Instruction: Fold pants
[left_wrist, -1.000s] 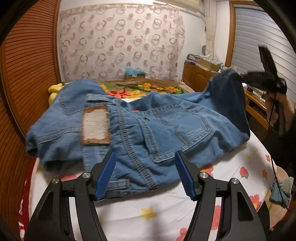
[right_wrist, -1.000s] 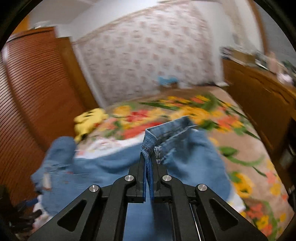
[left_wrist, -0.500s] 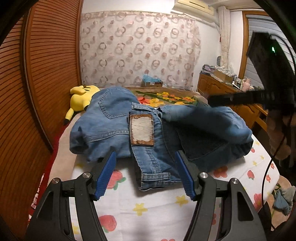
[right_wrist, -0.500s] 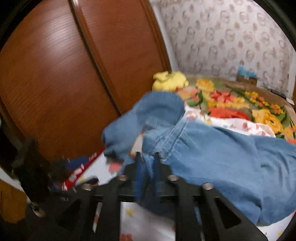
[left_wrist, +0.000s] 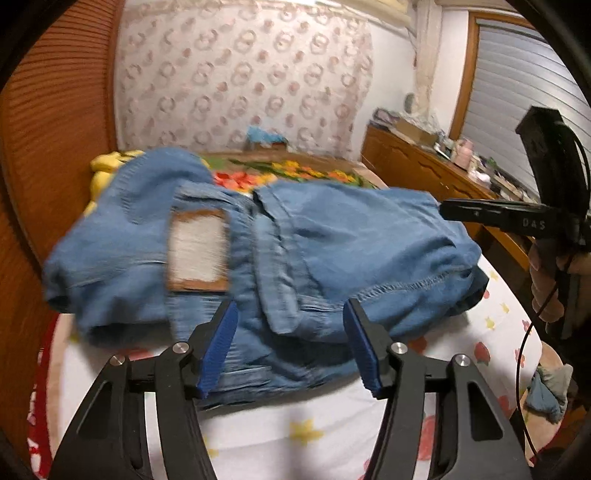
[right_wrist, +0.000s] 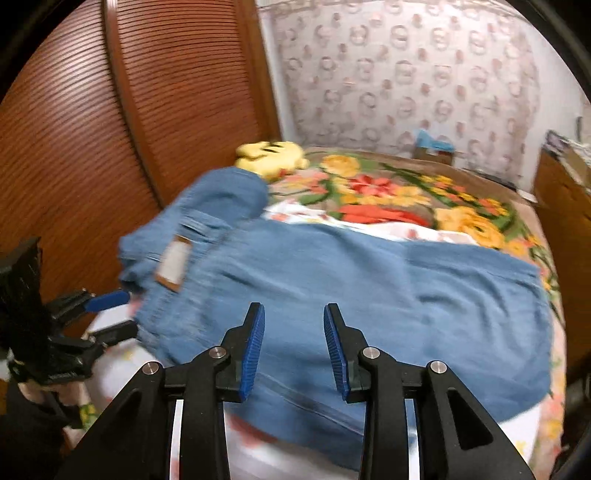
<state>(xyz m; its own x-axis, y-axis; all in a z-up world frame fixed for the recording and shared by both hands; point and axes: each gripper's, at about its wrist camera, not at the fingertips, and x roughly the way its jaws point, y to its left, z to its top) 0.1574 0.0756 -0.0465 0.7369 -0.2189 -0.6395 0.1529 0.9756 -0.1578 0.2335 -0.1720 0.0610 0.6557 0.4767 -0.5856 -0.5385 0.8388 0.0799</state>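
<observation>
Blurred folded jeans (left_wrist: 332, 251) on bed (left_wrist: 295, 435), left gripper (left_wrist: 291, 347) jaws apart

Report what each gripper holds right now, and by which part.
Nothing is held. The right gripper has just been opening; its jaws stand apart above the jeans, clamping nothing. The left gripper is open too.

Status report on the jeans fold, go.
Left gripper open, closing slightly, empty. Right gripper just opened, empty. Jeans folded over on bed. Nothing in the way.

Dim warm indoor light, heavy motion blur, fisheye bending, dark vignetted corners.
</observation>
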